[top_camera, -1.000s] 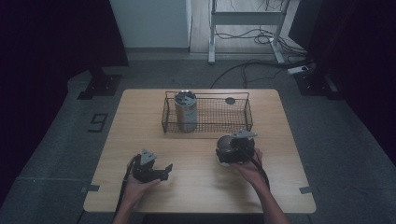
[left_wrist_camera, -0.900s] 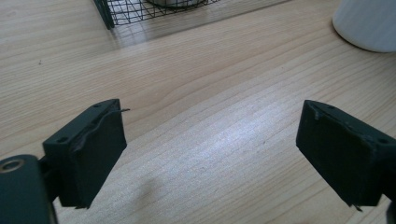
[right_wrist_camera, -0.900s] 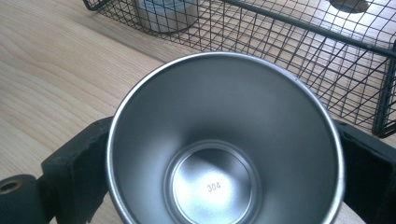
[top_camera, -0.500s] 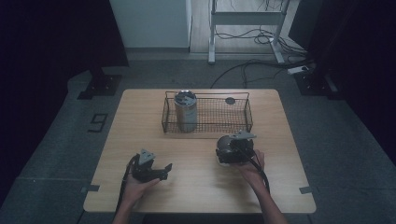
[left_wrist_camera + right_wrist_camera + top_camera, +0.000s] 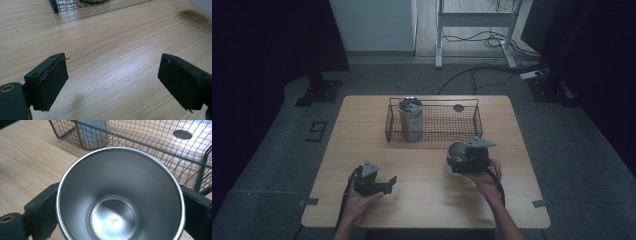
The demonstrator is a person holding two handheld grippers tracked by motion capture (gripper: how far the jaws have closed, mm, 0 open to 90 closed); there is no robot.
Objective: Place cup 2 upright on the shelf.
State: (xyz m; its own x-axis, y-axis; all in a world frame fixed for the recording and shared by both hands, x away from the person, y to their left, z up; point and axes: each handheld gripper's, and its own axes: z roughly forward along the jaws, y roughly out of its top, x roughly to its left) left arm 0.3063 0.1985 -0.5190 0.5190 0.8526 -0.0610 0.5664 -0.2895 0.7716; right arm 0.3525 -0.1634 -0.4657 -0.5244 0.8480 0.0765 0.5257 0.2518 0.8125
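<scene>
Nothing has moved: right gripper (image 5: 458, 161) still clamps a steel cup (image 5: 120, 195) just before the basket (image 5: 472, 131); left gripper (image 5: 113, 82) spread wide, empty

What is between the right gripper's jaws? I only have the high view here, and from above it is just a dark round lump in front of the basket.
Observer: A steel cup, clamped between the right gripper's two jaws, its open mouth facing the camera.
Operator: Anything inside it?
Observer: No, it is empty; the bare bottom is stamped 304.
Operator: And the left gripper, open or shut?
Observer: The left gripper is open, jaws wide apart, with bare wooden table between them.
Operator: Where is that cup heading?
Observer: I cannot tell; the wire basket lies just beyond its rim.
</scene>
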